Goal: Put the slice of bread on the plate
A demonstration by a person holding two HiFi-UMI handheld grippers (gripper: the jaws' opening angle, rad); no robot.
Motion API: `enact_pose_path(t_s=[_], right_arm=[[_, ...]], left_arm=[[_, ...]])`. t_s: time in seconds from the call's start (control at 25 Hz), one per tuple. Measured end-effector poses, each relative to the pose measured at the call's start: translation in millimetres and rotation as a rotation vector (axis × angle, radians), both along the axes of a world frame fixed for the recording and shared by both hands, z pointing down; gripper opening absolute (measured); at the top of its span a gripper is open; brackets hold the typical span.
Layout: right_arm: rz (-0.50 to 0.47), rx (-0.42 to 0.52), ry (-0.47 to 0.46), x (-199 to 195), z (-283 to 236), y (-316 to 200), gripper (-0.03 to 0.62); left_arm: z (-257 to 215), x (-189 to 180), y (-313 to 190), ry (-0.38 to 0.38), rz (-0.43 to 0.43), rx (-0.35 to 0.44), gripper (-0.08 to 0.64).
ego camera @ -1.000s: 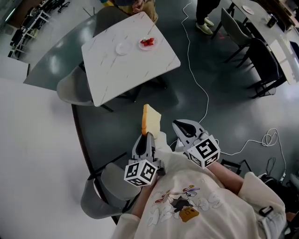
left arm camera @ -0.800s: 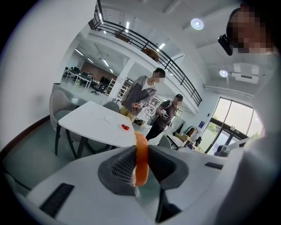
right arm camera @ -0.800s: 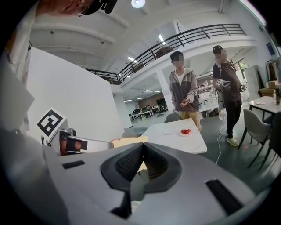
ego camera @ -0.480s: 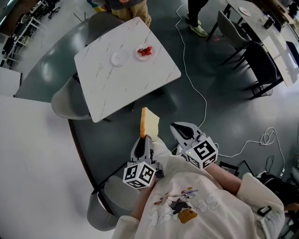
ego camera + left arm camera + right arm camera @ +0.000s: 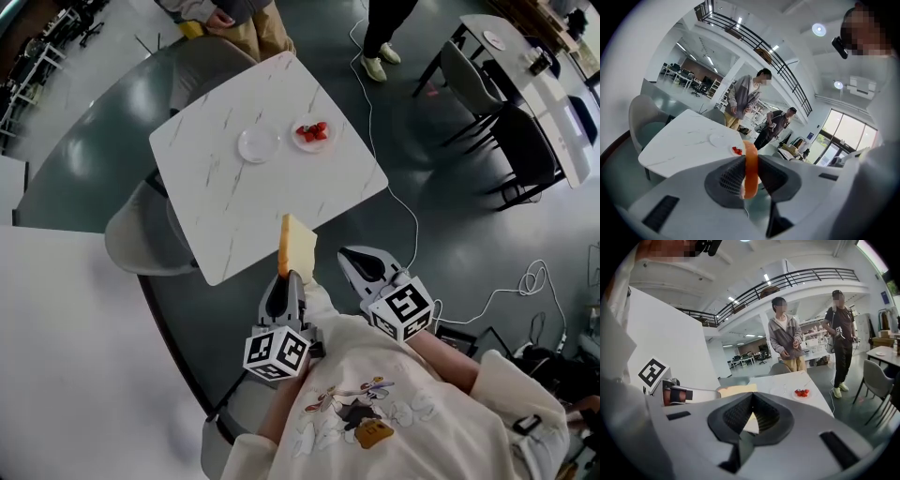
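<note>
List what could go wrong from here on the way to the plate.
1. The left tool grips the slice of bread only at its lower edge, and the slice stands upright; soft bread may tear or slip out.
2. The empty plate sits beside the plate with red food on the table; the bread may land on the wrong one.
3. A white cable lies on the floor by the table; a foot could catch it.

You wore a cream sweatshirt (image 5: 441,394) with a cartoon print (image 5: 361,412); your grey left gripper (image 5: 284,281) and right gripper (image 5: 354,259) each bore a black-and-white marker cube (image 5: 277,353).
</note>
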State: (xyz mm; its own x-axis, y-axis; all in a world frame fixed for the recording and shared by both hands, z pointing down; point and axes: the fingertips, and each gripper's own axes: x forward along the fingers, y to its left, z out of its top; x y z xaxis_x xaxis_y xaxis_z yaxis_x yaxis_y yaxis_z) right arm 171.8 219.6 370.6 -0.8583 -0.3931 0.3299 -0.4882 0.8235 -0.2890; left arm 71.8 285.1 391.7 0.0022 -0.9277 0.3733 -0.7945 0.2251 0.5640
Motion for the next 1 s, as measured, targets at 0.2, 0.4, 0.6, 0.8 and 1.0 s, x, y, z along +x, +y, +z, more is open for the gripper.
enact_pose_path(t_s=[0.2, 0.4, 0.6, 0.8, 1.0], right_arm=[[0.045, 0.018, 0.006, -53.0, -6.1, -33.0, -0.005], [0.089, -0.01, -0.001, -94.9, -2.0, -51.3, -0.005], [0.108, -0.015, 0.022, -118.7, 6.0, -60.4, -0.005], [0.108, -0.001, 0.047, -129.2, 9.5, -72.4, -0.005], [0.125, -0.022, 0.059, -137.1, 17.4, -89.1, -0.005]], left_arm=[[-1.7, -58.9, -36.9, 0.019, 0.023, 0.011, 0.091], [-2.3, -100.4, -58.5, 0.028, 0.071, 0.007, 0.091], [3.0, -125.7, -69.5, 0.039, 0.104, 0.012, 0.091], [10.1, -128.3, -87.4, 0.07, 0.139, 0.018, 0.091], [14.6, -127.7, -104.1, 0.095, 0.171, 0.01, 0.091]])
